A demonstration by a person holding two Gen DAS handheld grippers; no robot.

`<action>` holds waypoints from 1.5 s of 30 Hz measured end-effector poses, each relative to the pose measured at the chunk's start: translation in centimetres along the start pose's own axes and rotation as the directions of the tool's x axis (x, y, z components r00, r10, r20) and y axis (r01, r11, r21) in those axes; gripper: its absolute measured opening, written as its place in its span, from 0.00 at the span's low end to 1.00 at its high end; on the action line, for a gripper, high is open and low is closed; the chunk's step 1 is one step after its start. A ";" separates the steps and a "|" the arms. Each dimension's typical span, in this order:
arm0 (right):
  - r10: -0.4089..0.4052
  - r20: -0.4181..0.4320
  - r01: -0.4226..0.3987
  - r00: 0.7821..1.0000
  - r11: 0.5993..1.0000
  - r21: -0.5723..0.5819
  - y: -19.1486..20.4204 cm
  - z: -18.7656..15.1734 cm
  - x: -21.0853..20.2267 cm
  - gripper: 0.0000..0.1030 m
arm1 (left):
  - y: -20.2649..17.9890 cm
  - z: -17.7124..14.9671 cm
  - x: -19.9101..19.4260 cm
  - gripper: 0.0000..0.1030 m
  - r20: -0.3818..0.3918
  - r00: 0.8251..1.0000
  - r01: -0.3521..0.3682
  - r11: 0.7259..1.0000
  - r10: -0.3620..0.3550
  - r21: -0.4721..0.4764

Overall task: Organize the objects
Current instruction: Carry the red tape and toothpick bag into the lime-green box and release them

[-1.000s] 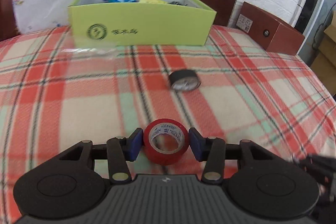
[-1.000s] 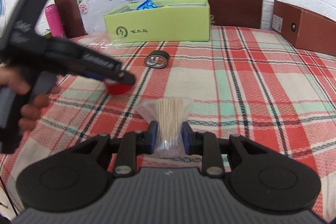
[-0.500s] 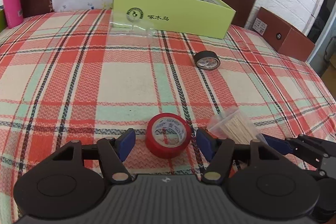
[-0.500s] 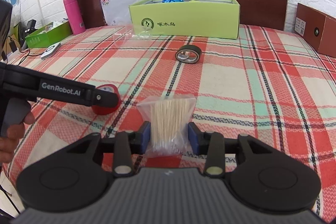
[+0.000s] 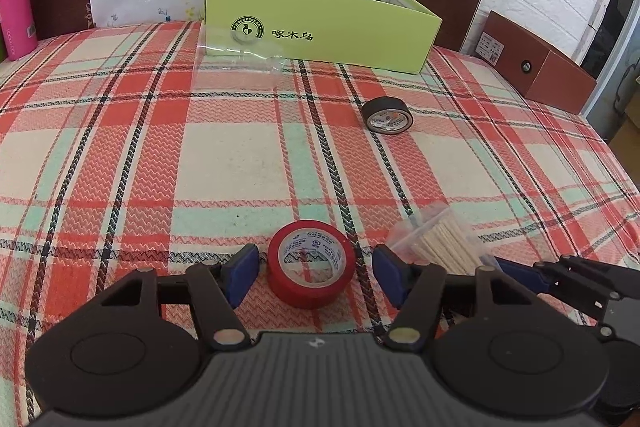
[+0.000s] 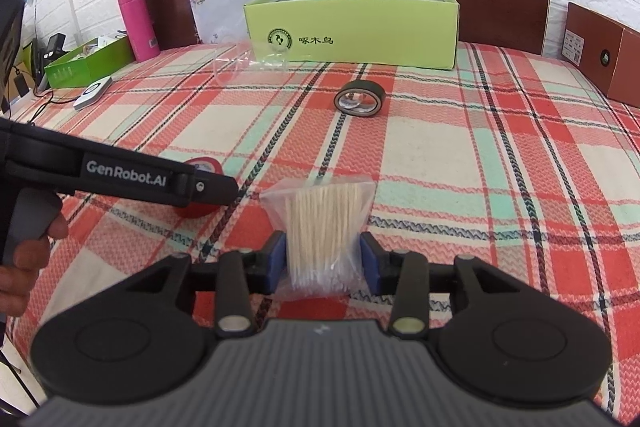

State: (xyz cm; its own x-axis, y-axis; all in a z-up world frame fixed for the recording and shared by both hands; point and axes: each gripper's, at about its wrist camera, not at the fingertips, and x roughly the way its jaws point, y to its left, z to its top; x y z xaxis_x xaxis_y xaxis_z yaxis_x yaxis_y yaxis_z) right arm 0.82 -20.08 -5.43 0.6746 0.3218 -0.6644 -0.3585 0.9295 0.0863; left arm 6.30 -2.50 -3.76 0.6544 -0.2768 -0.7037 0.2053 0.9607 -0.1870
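Left gripper open around red tape, near green box; right gripper open around toothpick bag. Center pads, close gently.

The left claw stands spread, its blue pads either side of the red tape roll, with a gap on each side. The roll lies flat on the plaid tabletop. At four o'clock from it sits a clear bag of wooden sticks. A black tape roll rests toward one o'clock, the green box at twelve.
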 end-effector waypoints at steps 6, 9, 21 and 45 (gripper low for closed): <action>-0.004 0.025 0.004 1.000 1.000 0.028 -0.3 0.3 -0.2 0.24 | 0.3 0.0 -0.3 0.49 0.009 1.000 0.014 1.000 -0.014 0.001; 0.000 0.047 -0.001 0.999 1.000 0.026 -0.3 0.6 -0.5 0.22 | 0.4 0.3 -0.9 0.49 0.024 0.999 0.036 0.999 -0.035 -0.007; 0.014 0.251 -0.021 0.968 0.999 0.024 -2.2 8.3 -2.6 0.22 | -0.7 8.4 -4.6 0.49 0.228 0.965 0.116 0.990 -0.131 0.077; -0.147 0.317 0.153 0.937 0.988 0.007 -9.7 23.4 15.4 0.54 | 1.5 24.8 10.6 0.77 0.270 0.963 -0.009 0.998 -0.007 0.061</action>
State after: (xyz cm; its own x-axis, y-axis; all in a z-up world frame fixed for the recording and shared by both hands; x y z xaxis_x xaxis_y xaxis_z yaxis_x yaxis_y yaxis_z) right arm 29.77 -19.96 0.85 0.8894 0.2218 -0.3996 -0.2467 0.9690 -0.0112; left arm 31.54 -4.50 5.49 0.8252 -0.2795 -0.4909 0.2429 0.9601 -0.1384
